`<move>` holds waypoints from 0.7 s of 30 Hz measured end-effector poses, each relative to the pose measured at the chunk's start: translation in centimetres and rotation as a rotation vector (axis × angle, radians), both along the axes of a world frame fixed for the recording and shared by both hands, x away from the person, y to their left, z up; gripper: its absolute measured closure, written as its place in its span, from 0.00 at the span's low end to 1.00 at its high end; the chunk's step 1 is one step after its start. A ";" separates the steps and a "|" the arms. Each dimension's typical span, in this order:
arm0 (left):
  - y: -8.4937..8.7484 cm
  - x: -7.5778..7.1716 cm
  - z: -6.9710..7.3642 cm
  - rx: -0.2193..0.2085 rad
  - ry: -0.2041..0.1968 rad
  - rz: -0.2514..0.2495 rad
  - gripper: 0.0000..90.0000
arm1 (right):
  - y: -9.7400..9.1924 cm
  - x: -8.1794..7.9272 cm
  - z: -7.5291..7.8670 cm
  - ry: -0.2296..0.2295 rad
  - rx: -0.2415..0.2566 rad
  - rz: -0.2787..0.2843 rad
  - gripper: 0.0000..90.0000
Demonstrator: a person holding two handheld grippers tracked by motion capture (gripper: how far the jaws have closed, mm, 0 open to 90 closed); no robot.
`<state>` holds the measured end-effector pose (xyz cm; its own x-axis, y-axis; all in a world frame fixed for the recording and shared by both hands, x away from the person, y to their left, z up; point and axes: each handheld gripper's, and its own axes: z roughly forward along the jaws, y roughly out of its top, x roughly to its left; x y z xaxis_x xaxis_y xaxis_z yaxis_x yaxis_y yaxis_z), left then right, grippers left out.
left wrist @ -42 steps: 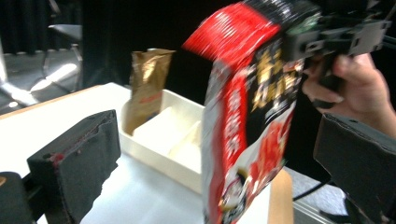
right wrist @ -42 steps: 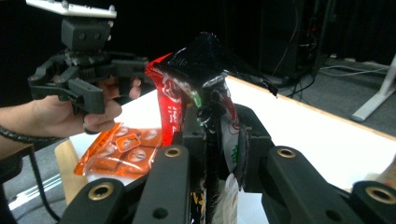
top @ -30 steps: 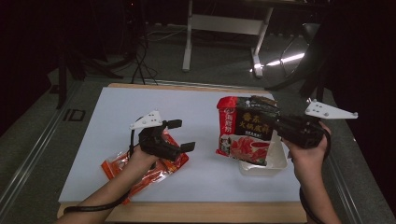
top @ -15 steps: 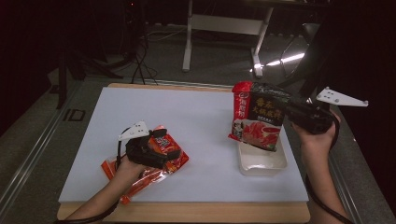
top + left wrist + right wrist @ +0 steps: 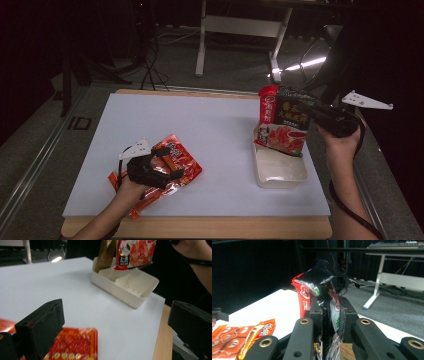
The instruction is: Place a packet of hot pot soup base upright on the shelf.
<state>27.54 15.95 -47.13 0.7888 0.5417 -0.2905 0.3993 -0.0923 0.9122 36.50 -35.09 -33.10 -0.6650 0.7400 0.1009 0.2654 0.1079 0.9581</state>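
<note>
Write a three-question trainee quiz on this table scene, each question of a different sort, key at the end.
1. True or false: the right gripper is shut on the red and black packet.
2. The packet hangs above which thing? A) the cream tray B) the orange packets C) bare table
3. Fill in: the left gripper has its jaws ____ over the orange packets.

Key: 1 true; 2 A; 3 open.

One red-black pouch [image 5: 281, 124], one white tray [image 5: 280, 172], several orange packets [image 5: 175, 161]
</note>
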 end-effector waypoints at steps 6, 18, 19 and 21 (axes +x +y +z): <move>0.7 -0.4 -0.4 0.005 -0.005 0.020 0.01 | -0.5 1.2 -1.1 -0.012 -0.008 -0.006 0.85; 1.2 -0.5 -0.9 -0.001 0.017 0.035 0.01 | -0.3 3.7 -3.9 0.012 -0.041 -0.005 0.85; 1.2 -0.5 -1.0 -0.004 0.018 0.036 0.01 | -0.1 4.0 -4.4 0.024 -0.038 0.001 0.85; 1.1 -0.4 -1.0 -0.006 0.018 0.035 0.01 | -0.1 4.0 -4.4 0.024 -0.038 0.001 0.85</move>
<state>27.09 17.09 -48.16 0.7637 0.5672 -0.3082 0.4189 -0.0722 0.9052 40.47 -35.22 -37.48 -0.6634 0.7430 0.0888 0.2881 0.1441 0.9467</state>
